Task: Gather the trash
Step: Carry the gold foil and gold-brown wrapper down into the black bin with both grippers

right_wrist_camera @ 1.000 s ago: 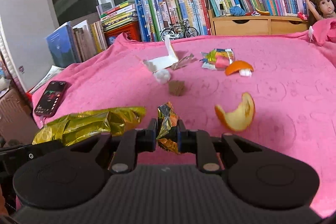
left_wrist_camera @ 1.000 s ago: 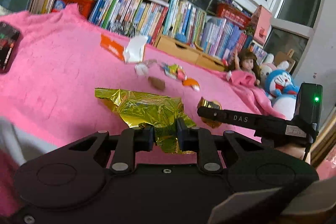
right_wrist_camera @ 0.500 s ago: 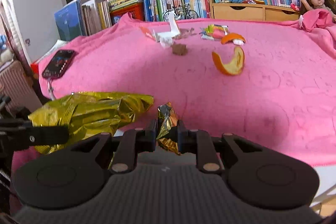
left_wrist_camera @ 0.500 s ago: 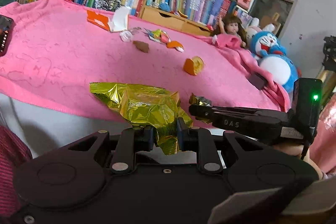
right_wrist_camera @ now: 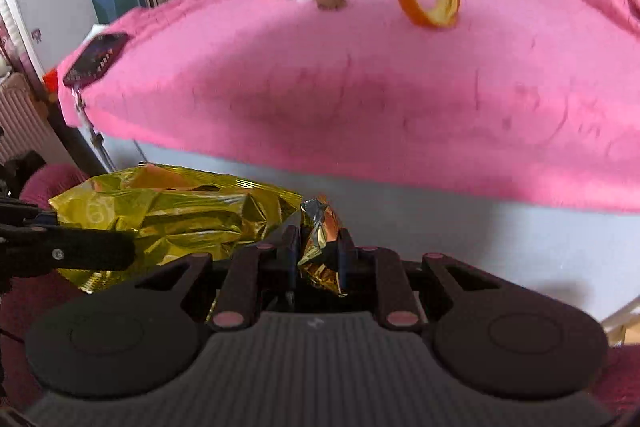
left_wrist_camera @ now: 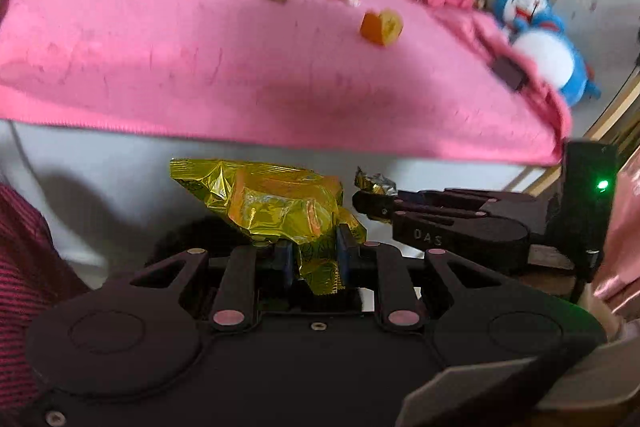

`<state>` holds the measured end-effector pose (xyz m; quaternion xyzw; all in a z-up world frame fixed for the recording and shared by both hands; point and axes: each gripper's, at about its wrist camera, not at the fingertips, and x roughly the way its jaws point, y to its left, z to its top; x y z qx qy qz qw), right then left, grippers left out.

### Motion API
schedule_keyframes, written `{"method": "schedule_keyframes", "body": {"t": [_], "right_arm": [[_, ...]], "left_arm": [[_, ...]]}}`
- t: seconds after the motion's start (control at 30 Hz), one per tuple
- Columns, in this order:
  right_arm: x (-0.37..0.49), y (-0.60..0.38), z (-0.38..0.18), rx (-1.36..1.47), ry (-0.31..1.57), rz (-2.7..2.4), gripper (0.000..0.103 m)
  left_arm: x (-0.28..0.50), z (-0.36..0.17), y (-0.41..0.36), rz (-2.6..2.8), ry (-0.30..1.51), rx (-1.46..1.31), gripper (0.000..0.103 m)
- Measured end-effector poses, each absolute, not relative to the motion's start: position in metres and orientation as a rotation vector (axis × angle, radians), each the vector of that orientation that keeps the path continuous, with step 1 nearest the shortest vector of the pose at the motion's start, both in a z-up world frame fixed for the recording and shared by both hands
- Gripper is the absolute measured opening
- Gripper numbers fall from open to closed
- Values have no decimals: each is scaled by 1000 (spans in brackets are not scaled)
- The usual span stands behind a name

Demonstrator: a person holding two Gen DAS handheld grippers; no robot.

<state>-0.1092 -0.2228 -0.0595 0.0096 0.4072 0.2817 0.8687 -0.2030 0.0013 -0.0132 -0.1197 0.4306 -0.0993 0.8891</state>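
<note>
Gold wrapper [left_wrist_camera: 280,207] in left claw [left_wrist_camera: 314,259]

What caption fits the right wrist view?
Right gripper clamps a small foil wrapper below the pink blanket.

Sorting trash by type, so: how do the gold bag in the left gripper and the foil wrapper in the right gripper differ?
The gold bag is much larger than the foil wrapper. The gold bag is yellow-gold all over; the foil wrapper mixes gold, silver and orange. The gold bag sticks out sideways past the left gripper; the foil wrapper sits crumpled within the right gripper. Both are shiny, crinkled, and pinched off the table.
</note>
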Motion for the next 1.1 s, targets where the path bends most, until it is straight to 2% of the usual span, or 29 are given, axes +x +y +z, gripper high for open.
{"method": "schedule_keyframes", "body": {"t": [0.53, 1.1], "right_arm": [[-102, -211, -102, 12, 989, 570, 26], [-90, -185, -128, -17, 1073, 580, 28]], "left_arm": [[-145, -96, -4, -160, 1177, -255, 20], [-126, -133, -2, -121, 1277, -267, 22]]}}
